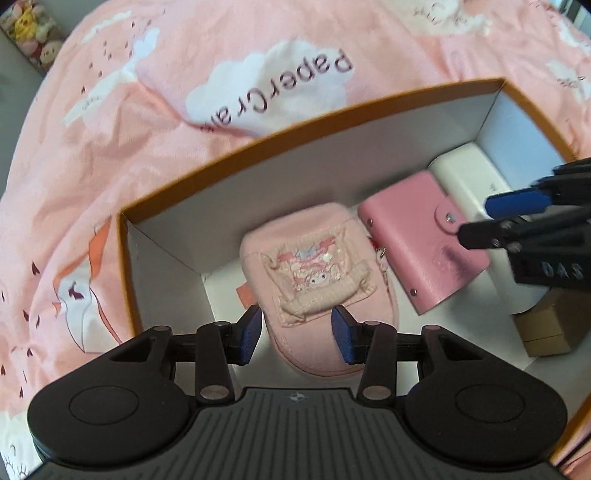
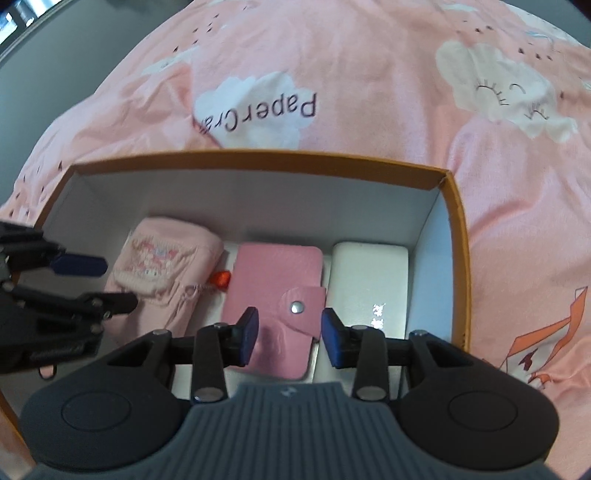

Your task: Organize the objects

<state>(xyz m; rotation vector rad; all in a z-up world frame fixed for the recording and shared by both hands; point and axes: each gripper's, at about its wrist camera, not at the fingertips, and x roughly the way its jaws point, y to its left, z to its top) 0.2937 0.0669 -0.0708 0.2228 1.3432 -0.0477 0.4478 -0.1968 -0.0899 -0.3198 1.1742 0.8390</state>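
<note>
An orange-rimmed box with white inner walls point(image 1: 295, 166) point(image 2: 258, 199) sits on a pink bedsheet. Inside it lie a pale pink cloth pouch point(image 1: 317, 266) point(image 2: 162, 262) with a cartoon patch, a pink snap wallet point(image 1: 417, 251) point(image 2: 273, 280) and a white flat case point(image 1: 465, 173) point(image 2: 369, 273), side by side. My left gripper point(image 1: 297, 334) point(image 2: 118, 284) hangs open over the pouch, its pads clear of the cloth. My right gripper point(image 2: 290, 336) point(image 1: 476, 219) hovers open above the wallet's snap flap, and the wallet rests flat on the box floor.
A small brown cardboard box point(image 1: 546, 328) lies in the box's near right corner. A red charm point(image 2: 221, 278) sits between pouch and wallet. The pink printed bedsheet point(image 1: 147, 147) point(image 2: 369, 74) surrounds the box. Plush toys point(image 1: 33, 33) sit far off at top left.
</note>
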